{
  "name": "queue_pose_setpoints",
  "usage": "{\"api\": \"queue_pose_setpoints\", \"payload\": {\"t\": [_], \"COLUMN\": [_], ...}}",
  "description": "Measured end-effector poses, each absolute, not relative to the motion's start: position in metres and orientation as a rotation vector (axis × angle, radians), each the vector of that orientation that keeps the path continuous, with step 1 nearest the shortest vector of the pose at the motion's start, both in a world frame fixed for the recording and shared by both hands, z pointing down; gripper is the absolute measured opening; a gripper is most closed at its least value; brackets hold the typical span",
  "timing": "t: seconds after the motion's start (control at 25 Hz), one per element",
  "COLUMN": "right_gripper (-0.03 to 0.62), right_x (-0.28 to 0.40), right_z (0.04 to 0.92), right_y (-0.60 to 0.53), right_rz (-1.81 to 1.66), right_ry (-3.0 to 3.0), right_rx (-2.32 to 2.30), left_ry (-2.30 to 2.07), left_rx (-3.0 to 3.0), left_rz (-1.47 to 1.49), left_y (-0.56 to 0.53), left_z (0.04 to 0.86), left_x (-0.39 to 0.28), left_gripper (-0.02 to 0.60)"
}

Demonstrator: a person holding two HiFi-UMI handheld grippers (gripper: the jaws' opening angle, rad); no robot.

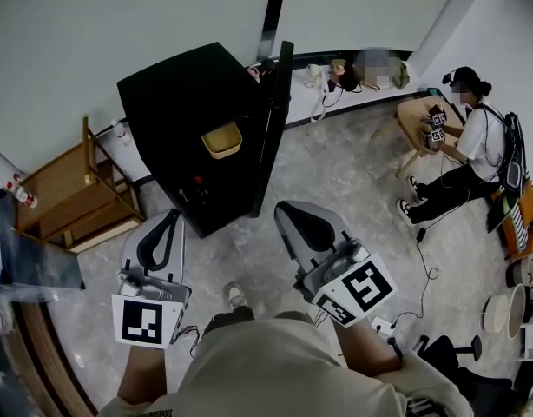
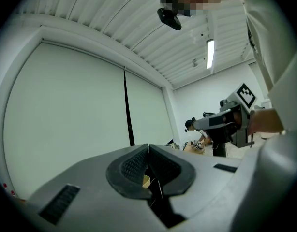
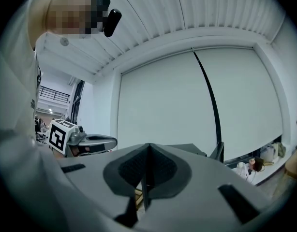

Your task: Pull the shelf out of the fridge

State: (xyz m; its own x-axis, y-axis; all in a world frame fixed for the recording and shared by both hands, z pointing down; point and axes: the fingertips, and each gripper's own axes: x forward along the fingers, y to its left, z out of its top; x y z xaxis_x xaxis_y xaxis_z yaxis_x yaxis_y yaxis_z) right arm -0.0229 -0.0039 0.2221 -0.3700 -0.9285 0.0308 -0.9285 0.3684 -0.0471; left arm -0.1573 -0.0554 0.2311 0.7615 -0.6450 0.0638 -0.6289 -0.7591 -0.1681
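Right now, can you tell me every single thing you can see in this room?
Black box-shaped fridge: one, black, middle of the floor, ahead of both claws.
Small yellow plastic tub: one, yellow, against the fridge's top.
Open wooden rack: one, brown, left of the fridge.
Round wooden stool: one, light brown, far right near the wall.
Seated person: one, white top, beside the stool.
Left claw: one, grey and black, shut, empty.
Right claw: one, grey and black, shut, empty.
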Motion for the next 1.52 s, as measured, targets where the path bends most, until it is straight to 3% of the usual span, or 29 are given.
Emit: {"api": "queue_pose_setpoints", "payload": {"t": [0.56,1.52], "right_gripper": [-0.011,-0.011], "right_x": [-0.018,0.078], "right_z": [0.234,0.273], "right_y": [-0.060,-0.142], "right_rz": [-0.095,-0.214], "right_ry": [2.614,2.912], "right_rx": [-1.765,-1.297], "left_ry": [1.086,1.617], "left_rx": [-2.828,-2.634], "left_rz": [-0.184,-0.303], "left_y": [-0.097,-0.137], "left_z": [0.241,0.269], "left_x": [-0.159,-0.075], "left_gripper": [0.008,0.008]}}
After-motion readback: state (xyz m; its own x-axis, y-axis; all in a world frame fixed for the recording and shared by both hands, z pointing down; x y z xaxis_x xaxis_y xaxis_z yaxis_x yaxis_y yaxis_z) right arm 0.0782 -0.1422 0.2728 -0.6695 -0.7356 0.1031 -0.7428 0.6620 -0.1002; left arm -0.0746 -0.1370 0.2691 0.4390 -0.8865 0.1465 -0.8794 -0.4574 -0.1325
